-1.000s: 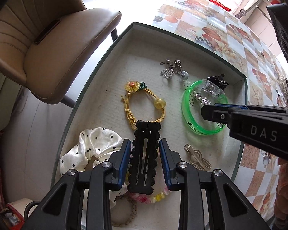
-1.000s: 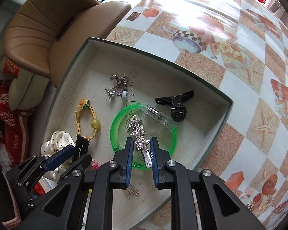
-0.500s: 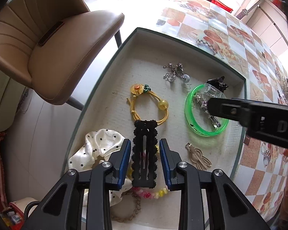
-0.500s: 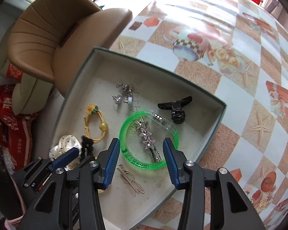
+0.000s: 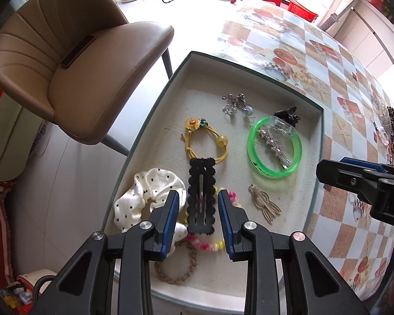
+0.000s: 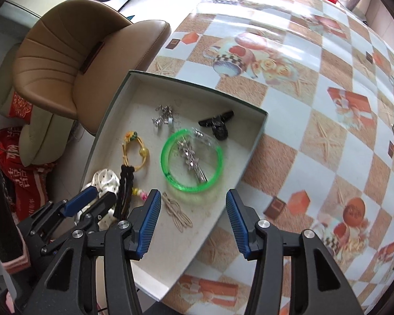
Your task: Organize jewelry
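The left claw [image 5: 198,219] brackets the black scalloped hair clip [image 5: 201,195] with a sliver of gap on each side; whether the clip is pinched, hanging, or just lying on the pile under it cannot be told. The right claw [image 6: 193,223] is spread wide and holds nothing, hovering over the near right rim of the tray [image 6: 239,181].

All the jewelry is in that tray, which sits at the left edge of the desk [image 6: 315,120] and seems to jut past it above the chair [image 5: 73,60].

- The clip overlaps the yellow cord bracelet [image 5: 206,141] at its far end and covers part of the pastel bead bracelet [image 5: 210,244], with the polka-dot scrunchie [image 5: 144,197] just to its left. Lifting it carelessly would likely snag a cord or beads and drag them along.
- A loose hold could let the clip swing or drop.
- The star hair clip [image 6: 191,157] lies across the green bangle [image 6: 191,161]; a grab at either may shift both.
- A heavy push on the tray's overhanging side could tip it toward the floor.
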`<state>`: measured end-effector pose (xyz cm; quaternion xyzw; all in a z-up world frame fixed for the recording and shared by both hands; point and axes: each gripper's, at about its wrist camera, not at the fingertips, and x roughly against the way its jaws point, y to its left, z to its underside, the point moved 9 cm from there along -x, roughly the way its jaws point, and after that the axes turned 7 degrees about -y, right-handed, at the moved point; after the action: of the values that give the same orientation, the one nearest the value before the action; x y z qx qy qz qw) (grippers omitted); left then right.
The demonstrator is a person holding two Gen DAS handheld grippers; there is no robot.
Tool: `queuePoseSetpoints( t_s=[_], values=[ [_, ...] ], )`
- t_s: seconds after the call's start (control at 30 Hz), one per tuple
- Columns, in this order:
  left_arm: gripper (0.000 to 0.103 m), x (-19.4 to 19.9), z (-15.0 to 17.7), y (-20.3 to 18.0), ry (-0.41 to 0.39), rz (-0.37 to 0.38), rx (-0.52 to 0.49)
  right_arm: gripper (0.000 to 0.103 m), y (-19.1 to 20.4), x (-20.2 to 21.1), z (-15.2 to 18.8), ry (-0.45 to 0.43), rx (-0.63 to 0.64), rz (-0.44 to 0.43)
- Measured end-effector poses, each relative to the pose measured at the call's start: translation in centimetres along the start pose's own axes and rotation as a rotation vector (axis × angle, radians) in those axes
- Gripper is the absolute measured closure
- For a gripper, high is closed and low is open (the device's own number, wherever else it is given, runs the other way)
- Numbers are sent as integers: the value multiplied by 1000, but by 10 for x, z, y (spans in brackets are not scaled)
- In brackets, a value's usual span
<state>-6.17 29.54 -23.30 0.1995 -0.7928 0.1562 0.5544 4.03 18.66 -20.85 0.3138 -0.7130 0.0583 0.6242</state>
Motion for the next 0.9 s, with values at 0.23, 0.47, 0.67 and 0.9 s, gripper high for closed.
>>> queuePoseSetpoints(
  t_s=[0.23, 0.47, 0.67, 0.9],
  values=[
    [15, 12, 12, -4, 13, 5, -1, 47, -2, 17, 13, -5, -2, 12],
    [8, 32, 21, -5, 5, 1, -23, 47, 0, 31, 20, -7, 12, 26],
    [0, 56, 25, 2, 0, -6, 5, 42, 9, 52, 18, -40, 62, 49],
    [0, 94, 20, 15, -67, -64, 25, 22, 26, 80, 16, -86, 139, 81]
  ],
)
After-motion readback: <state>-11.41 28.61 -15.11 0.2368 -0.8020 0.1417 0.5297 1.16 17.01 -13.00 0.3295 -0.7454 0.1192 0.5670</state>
